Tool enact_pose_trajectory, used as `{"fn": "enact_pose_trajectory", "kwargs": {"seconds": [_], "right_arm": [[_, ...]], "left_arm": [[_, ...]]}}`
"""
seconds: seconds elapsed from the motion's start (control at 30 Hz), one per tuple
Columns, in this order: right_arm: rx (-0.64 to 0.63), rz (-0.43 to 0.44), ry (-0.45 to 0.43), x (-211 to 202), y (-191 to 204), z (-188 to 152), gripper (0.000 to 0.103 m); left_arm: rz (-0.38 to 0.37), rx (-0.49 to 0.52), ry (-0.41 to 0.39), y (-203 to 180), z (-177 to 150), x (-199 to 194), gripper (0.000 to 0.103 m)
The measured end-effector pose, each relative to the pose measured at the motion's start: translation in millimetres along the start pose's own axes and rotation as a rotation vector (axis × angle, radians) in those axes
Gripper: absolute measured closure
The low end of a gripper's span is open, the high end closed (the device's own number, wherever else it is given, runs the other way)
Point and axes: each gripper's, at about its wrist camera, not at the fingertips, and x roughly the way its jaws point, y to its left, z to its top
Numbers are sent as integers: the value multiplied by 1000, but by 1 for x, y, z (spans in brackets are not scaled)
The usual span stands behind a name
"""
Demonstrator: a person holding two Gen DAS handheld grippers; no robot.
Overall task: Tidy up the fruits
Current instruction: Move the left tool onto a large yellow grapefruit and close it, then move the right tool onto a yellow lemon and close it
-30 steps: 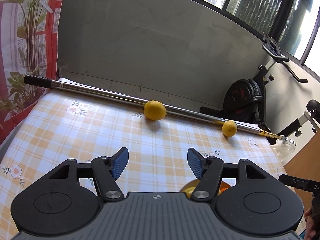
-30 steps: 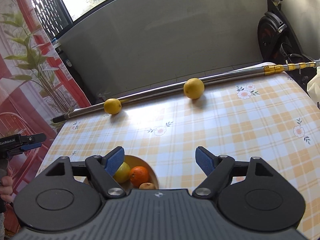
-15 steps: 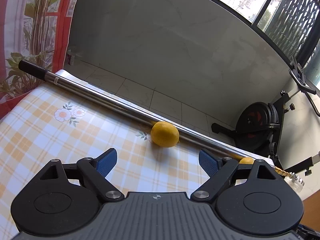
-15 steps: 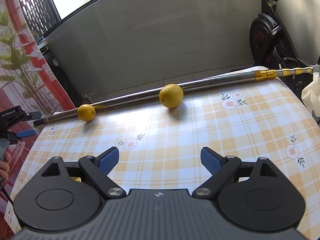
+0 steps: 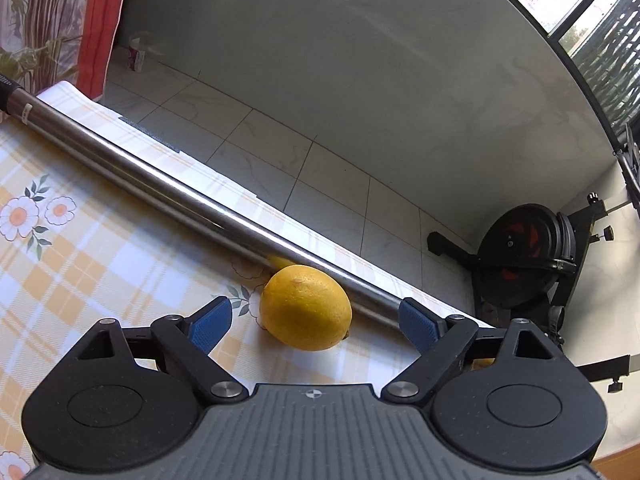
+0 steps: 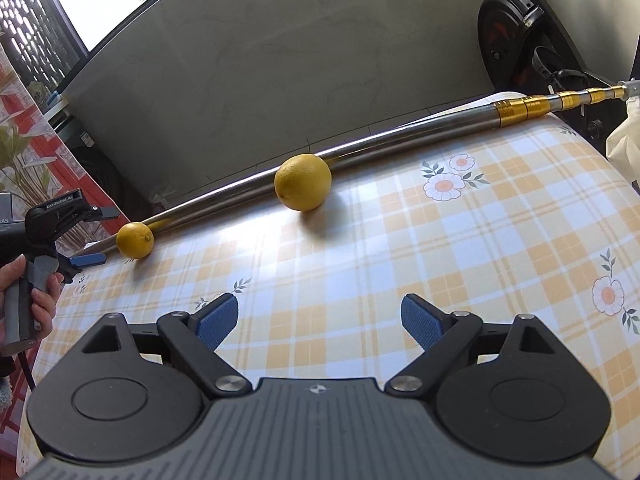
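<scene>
A yellow lemon (image 5: 306, 307) lies on the checked tablecloth against a steel pole (image 5: 160, 188). My left gripper (image 5: 314, 324) is open, its blue pads on either side of this lemon without touching it. In the right wrist view the same small lemon (image 6: 135, 240) lies at the left and a larger yellow fruit (image 6: 303, 182) rests against the pole (image 6: 400, 140) at the centre. My right gripper (image 6: 320, 322) is open and empty, above the cloth well short of the larger fruit. The left gripper (image 6: 86, 259) shows at the left edge beside the small lemon.
The pole lies along the table's far edge, with gold telescopic sections (image 6: 540, 106) at the right. An exercise bike (image 5: 524, 256) stands on the tiled floor beyond the table. A white bag (image 6: 624, 140) is at the right edge. The fruit bowl is out of view.
Both grippers have moved forward over the table. The left one has closed in on the small lemon, which now sits between its open fingers. The bowl has dropped out of view.
</scene>
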Motion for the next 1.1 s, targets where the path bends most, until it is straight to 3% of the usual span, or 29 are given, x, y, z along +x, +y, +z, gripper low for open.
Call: {"fn": "enact_pose_trajectory", "kwargs": {"seconds": [0.37,0.6,0.77,1.1], "right_arm": [[10,-11,21,13,-7,1,12],[13,-14,34,16,-10,0,12],[16,-17,41,19,-10,1,12],[-51,-3,-7,23,2,17,13]], "left_arm": [[69,137,21,-18,-8,24,18],[82,145,18,-16,-11,26,35],[65,153,8,-15,-12,26,38],[44,298,-17,-9,-36,-20,39]]}}
